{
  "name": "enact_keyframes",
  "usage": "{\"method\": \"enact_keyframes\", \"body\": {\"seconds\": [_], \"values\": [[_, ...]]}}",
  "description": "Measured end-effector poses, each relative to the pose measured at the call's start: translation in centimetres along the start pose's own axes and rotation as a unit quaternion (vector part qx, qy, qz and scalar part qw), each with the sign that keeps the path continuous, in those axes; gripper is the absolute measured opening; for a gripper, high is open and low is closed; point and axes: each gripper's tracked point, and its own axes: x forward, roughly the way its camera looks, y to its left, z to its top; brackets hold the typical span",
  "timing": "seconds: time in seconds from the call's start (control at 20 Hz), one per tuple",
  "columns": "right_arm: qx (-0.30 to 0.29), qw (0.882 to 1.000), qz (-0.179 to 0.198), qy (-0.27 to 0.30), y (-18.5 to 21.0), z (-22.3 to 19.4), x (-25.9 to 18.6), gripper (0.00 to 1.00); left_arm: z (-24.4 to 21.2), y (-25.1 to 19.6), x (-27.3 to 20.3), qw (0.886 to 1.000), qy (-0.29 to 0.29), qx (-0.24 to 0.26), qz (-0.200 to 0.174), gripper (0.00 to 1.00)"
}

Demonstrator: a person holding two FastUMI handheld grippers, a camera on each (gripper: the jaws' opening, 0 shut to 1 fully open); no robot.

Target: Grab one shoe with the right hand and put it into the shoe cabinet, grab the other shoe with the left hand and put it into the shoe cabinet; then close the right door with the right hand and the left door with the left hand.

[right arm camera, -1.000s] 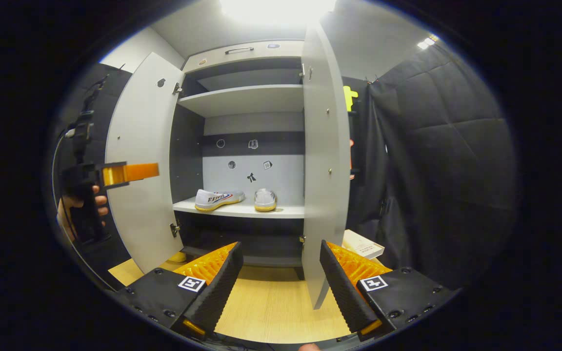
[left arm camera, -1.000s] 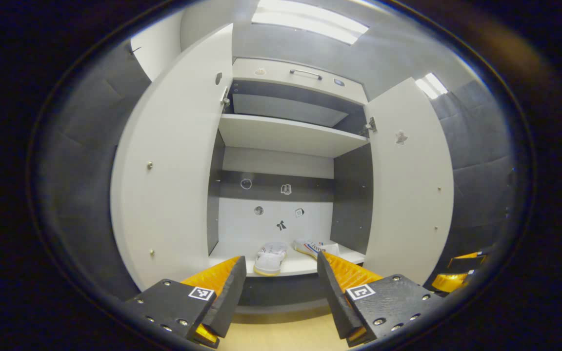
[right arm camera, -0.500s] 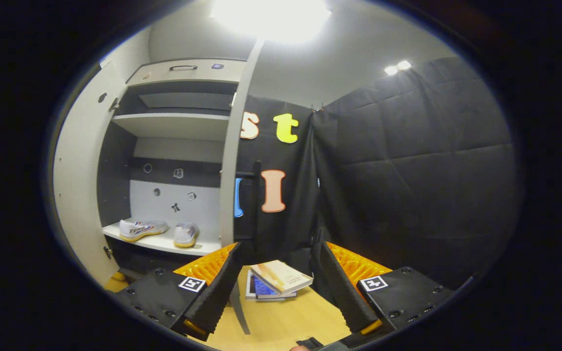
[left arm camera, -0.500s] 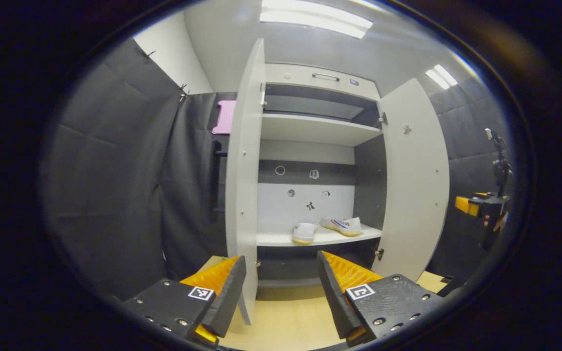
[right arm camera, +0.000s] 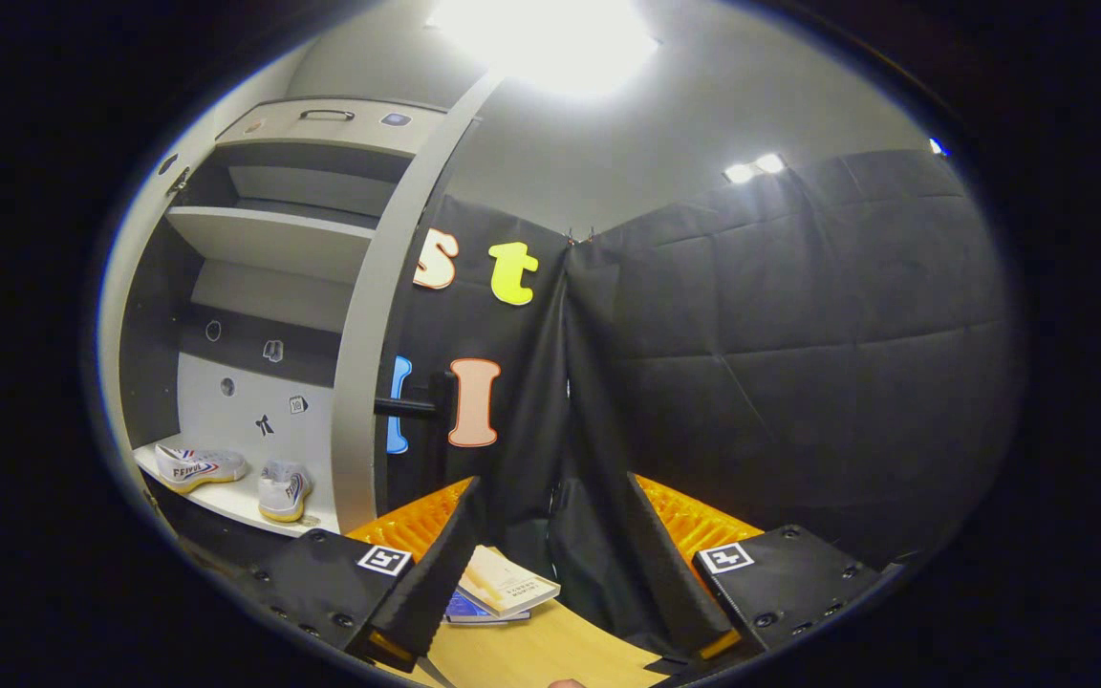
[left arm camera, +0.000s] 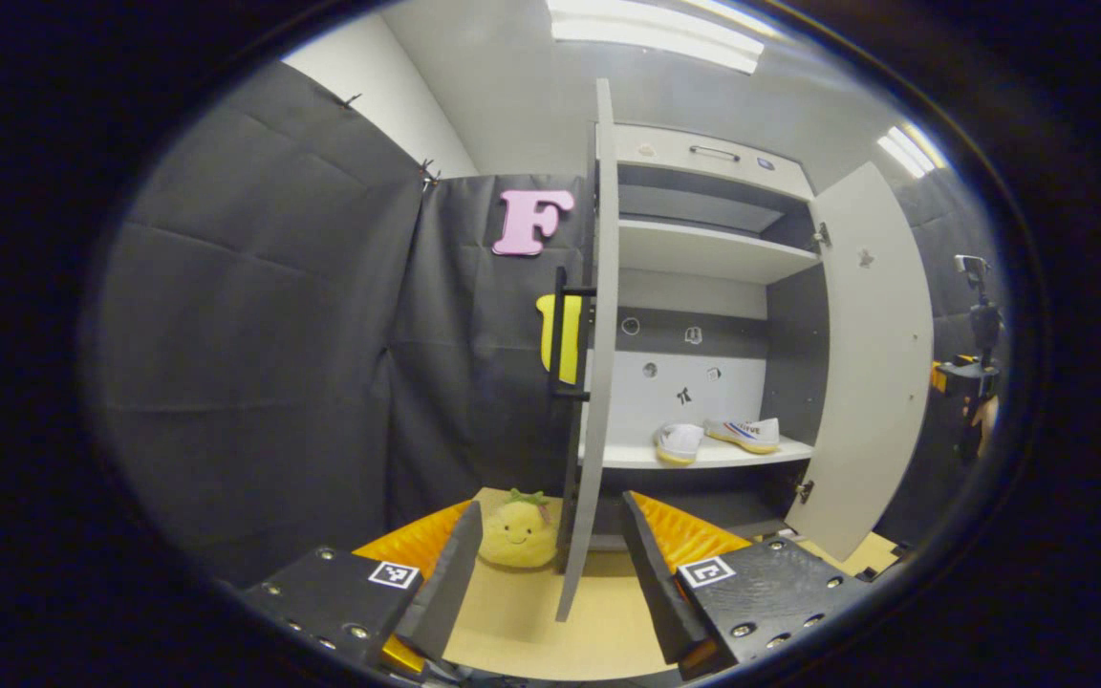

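Note:
Two white shoes sit side by side on the lower shelf of the open shoe cabinet [left arm camera: 703,250]: one toe-on [left arm camera: 680,441], one sideways [left arm camera: 744,433]. In the right gripper view they lie at the lower left, one [right arm camera: 199,466] beside the other [right arm camera: 283,487]. My left gripper [left arm camera: 546,564] is open and holds nothing, with the left door [left arm camera: 593,334] edge-on just ahead, its black handle [left arm camera: 560,334] on the outer side. My right gripper [right arm camera: 550,564] is open with nothing in it, just right of the right door's edge [right arm camera: 369,334] and its black handle [right arm camera: 412,409].
A yellow plush toy [left arm camera: 517,530] sits on the wooden floor behind the left door. Stacked books [right arm camera: 503,588] lie on the floor behind the right door. Black padded booth walls close in on both sides. The right door [left arm camera: 871,363] stands wide open.
Both grippers have swung outward, away from the cabinet opening: the left one to the outer side of the left door, the right one past the right door's edge. Shoes stayed put.

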Motion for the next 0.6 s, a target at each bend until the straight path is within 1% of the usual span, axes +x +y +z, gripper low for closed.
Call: {"method": "enact_keyframes", "body": {"seconds": [0.1, 0.15, 0.2, 0.25, 0.3, 0.4, 0.6], "values": [[0.007, 1.0, 0.008, 0.004, 0.4, 0.0, 0.1, 0.9, 0.1, 1.1, 0.2, 1.0, 0.0, -0.002, 0.006, 0.82], [0.009, 1.0, 0.01, 0.007, 0.6, 0.1, -0.1, 0.93, 0.3, 1.7, 0.5, 1.0, -0.001, -0.002, 0.01, 0.82], [0.011, 1.0, 0.011, 0.008, 0.8, 0.2, -0.3, 0.89, 0.3, 2.2, 0.8, 1.0, -0.002, -0.003, 0.012, 0.82], [0.012, 1.0, 0.016, 0.009, 1.3, 0.2, -0.7, 0.93, 0.4, 2.4, 1.2, 1.0, -0.003, -0.006, 0.012, 0.82], [0.014, 1.0, 0.023, 0.008, 1.9, 0.3, -1.1, 0.93, 0.4, 2.7, 1.4, 1.0, -0.003, -0.01, 0.012, 0.82], [0.015, 0.999, 0.043, 0.002, 3.7, 0.4, -1.9, 0.93, 0.3, 2.8, 2.2, 1.0, -0.001, -0.017, 0.008, 0.83], [0.026, 0.994, 0.101, -0.016, 8.3, 1.3, -3.7, 0.93, -0.3, 2.9, 3.2, 1.0, 0.005, -0.022, 0.007, 0.82]]}}
